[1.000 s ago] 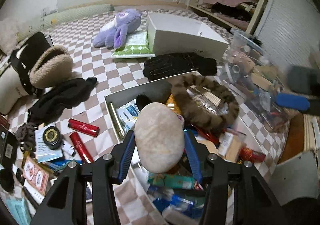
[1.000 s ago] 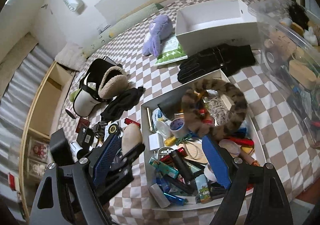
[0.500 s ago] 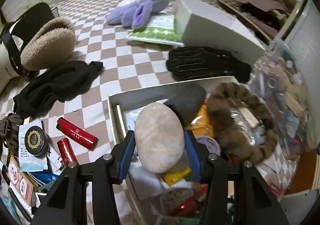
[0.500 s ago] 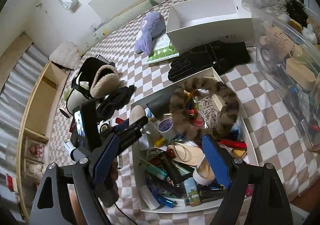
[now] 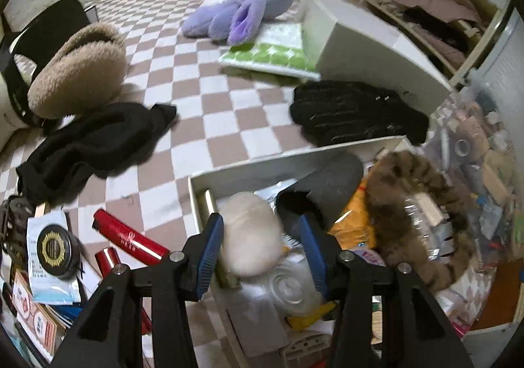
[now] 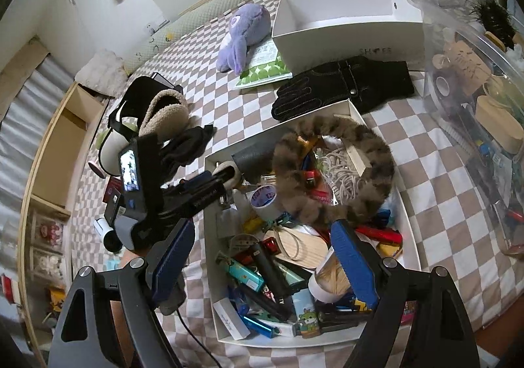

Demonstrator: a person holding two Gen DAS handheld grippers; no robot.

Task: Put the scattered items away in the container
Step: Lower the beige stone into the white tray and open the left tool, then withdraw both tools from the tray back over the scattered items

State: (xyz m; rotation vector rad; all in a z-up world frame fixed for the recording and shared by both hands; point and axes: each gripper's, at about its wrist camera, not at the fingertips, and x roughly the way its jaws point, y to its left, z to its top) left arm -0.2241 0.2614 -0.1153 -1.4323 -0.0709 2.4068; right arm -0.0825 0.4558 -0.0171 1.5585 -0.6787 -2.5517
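The left gripper [image 5: 260, 248] hangs over the near left corner of the open white cardboard box [image 5: 235, 171], its 2 blue-padded fingers [image 5: 211, 246] spread wide. Between them sits a pale beige oval pebble-like object [image 5: 250, 233]; it looks blurred, with a gap on the right side, so I cannot tell whether it is in contact with the left pad. It lies within the box walls, above a clear plastic piece and beside a dark grey foam cylinder [image 5: 327, 184].

The right gripper [image 6: 262, 264] is held above the near half of the same box [image 6: 411, 237], jaws wide apart and holding nothing. Below it lie lighters, tubes, a round tube of toothpicks [image 6: 327, 276] and a roll of purple-printed tape [image 6: 265, 201], with a brown striped furry headband [image 6: 327, 171] curling over the middle.

Left of the box, on the brown-and-white checked cover [image 5: 209, 106], 2 red glossy tubes [image 5: 131, 237] and a round black compact with a gold emblem [image 5: 54, 248] lie loose. Further on are a crumpled black cloth [image 5: 91, 145], a pair of black gloves [image 5: 353, 112] just past the box's far wall, and tan fluffy earmuffs [image 5: 78, 73]. Beyond these rest a green-dotted packet [image 5: 275, 53], a purple plush toy [image 5: 245, 7] and an empty white shoebox [image 6: 347, 17].
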